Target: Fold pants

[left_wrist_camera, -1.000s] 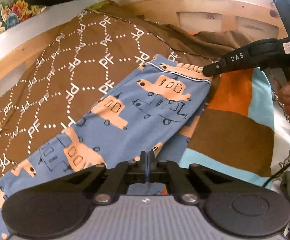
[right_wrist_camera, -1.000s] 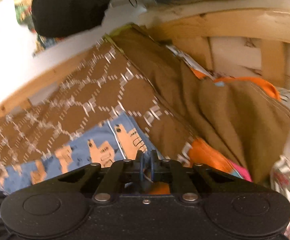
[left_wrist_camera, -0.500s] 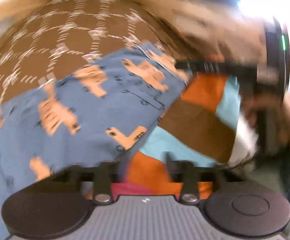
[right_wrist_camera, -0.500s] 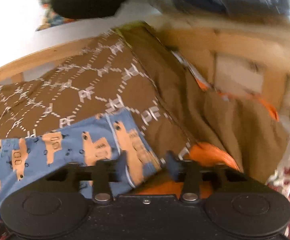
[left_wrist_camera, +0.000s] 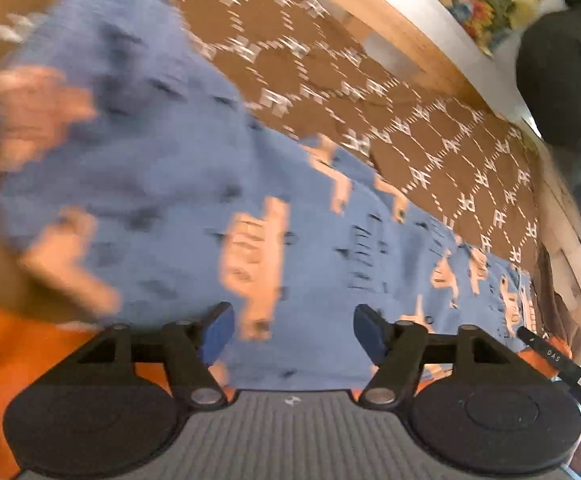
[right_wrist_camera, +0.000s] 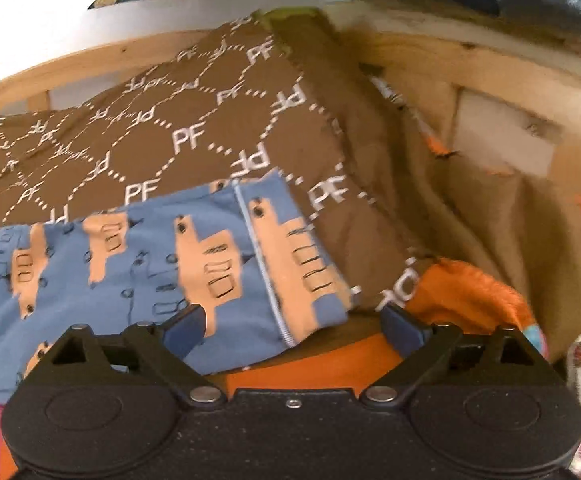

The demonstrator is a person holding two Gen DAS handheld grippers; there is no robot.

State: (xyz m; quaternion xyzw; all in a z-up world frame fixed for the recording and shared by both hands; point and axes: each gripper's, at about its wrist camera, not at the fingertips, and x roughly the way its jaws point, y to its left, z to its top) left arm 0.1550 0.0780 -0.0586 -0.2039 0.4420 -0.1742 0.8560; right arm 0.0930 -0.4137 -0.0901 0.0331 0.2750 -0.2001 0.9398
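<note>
Bed point(right_wrist_camera: 370, 46), wood frame, brown blanket point(right_wrist_camera: 210, 120) printed "PF". Pants point(right_wrist_camera: 138, 264), blue with orange vehicle print, lie flat along blanket's near edge, partly on orange patchwork point(right_wrist_camera: 322, 364). Likely between folds; next: regrip an end. Left claw point(left_wrist_camera: 289, 326) and right claw point(right_wrist_camera: 290, 326) both spread wide, empty. Right tool reads "DAS".

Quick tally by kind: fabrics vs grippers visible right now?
Blue printed pants: 1
Brown PF-patterned blanket: 1
Orange cloth: 1
Grippers: 2, left gripper, right gripper, both open
Total: 5
</note>
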